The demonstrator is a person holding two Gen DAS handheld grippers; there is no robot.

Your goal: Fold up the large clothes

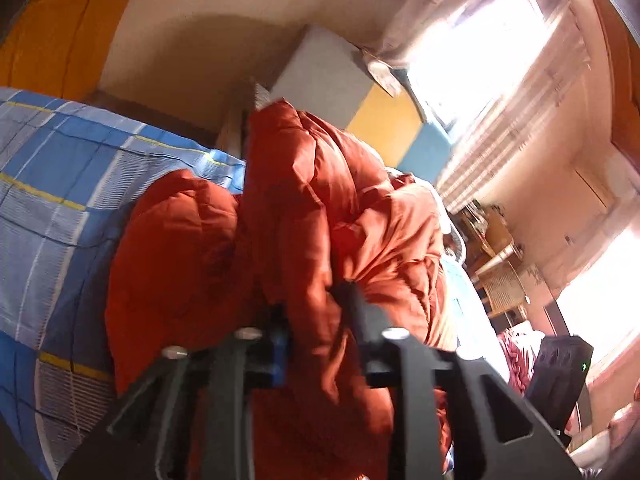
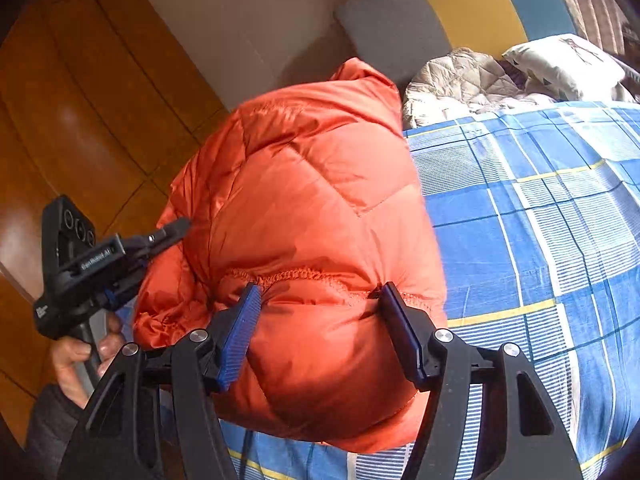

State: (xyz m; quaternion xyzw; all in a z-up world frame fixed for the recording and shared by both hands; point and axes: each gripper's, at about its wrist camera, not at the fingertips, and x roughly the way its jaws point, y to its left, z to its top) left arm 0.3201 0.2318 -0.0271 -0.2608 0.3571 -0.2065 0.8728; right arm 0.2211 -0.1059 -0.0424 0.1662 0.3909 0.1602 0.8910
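Two tongs on one garment — an orange puffer jacket (image 2: 304, 200), bunched into a thick bundle at the edge of the bed, resting on the blue plaid bedsheet (image 2: 540, 208).

My right tongs (image 2: 320, 320) sit wide, with the jacket's bulk bulging between them. Both blue pads (image 2: 240, 340) press into the padded fabric near a gathered elastic seam, so I read them as gripping the bundle across its thickness.

My left tongs (image 2: 176, 229) reach in from the floor side, seen in the right wrist view with the hand (image 2: 84, 354) wrapped around the black handle. Their tips are narrow and buried in a fold on the jacket's far flank. From the left wrist view (image 1: 316, 312) orange fabric runs between the two black fingers — pinched, fairly close together.

Jacket stands puffed and upright in the left view (image 1: 320, 208), plaid sheet (image 1: 60, 184) beside it.

Beyond the jacket: a cream quilted garment (image 2: 460, 76) crumpled on the bed and a white patterned pillow (image 2: 564, 64) near it. A grey, yellow and blue headboard (image 2: 472, 16) stands behind. Wooden floor (image 2: 80, 120) lies alongside the bed.
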